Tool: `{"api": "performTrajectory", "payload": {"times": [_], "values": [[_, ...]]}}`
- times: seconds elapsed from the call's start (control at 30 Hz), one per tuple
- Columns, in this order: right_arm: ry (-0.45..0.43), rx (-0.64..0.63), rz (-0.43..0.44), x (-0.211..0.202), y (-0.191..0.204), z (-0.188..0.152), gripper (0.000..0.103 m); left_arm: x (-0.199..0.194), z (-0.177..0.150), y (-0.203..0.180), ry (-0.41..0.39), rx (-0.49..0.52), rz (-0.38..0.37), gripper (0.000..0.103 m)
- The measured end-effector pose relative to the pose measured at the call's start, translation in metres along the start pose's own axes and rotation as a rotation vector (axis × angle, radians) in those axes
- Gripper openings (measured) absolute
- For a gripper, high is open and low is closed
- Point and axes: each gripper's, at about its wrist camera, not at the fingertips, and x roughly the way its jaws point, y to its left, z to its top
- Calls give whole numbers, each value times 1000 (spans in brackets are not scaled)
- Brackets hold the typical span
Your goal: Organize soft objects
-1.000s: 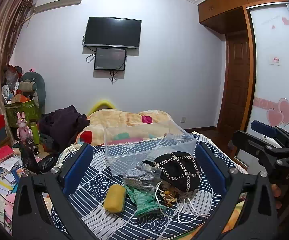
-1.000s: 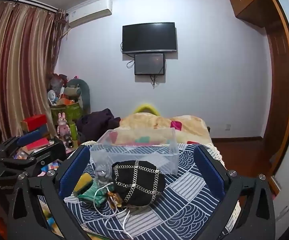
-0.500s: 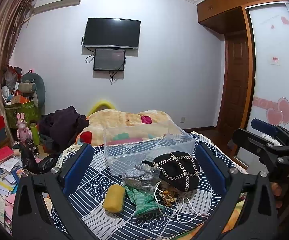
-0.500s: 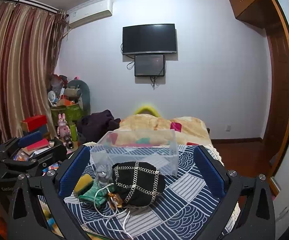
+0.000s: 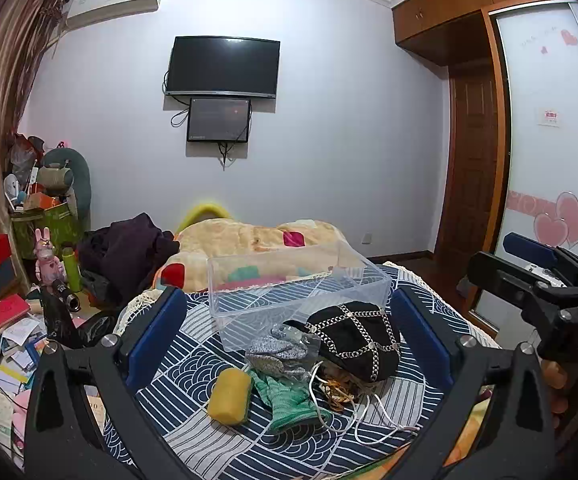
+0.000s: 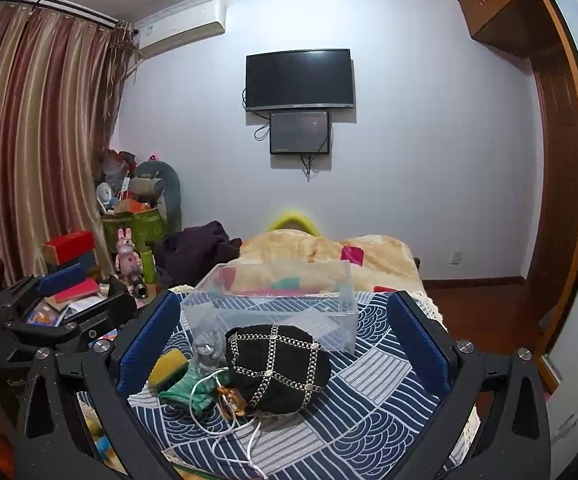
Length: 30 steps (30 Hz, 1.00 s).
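Observation:
On the blue patterned bed cover lie a black chain-trimmed hat [image 5: 353, 340] [image 6: 277, 368], a yellow sponge [image 5: 229, 396] [image 6: 167, 366], a green glove [image 5: 289, 400] [image 6: 187, 390], a grey knit piece in clear wrap [image 5: 277, 354] [image 6: 207, 350] and a white cable [image 5: 369, 420] [image 6: 225, 420]. An empty clear plastic bin [image 5: 297, 292] [image 6: 277, 300] stands just behind them. My left gripper [image 5: 289, 336] is open, held above the pile. My right gripper [image 6: 281, 340] is open, also above the pile.
A beige blanket [image 5: 257, 240] and dark clothes [image 5: 125, 256] lie beyond the bin. Books, boxes and toys clutter the floor at left [image 5: 5, 320]. A wardrobe door [image 5: 549, 160] stands at right. The other gripper shows at the right edge [image 5: 537, 292].
Both grippers have shifted only slightly; the objects on the bed have not moved.

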Motion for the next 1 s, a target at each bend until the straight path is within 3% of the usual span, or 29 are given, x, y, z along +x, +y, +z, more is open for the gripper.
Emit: {"api": "performTrajectory", "payload": {"times": [1.0], "values": [[-3,-14,6,0,4,2,103,-1,0,0,-1,0,-2,103]]}}
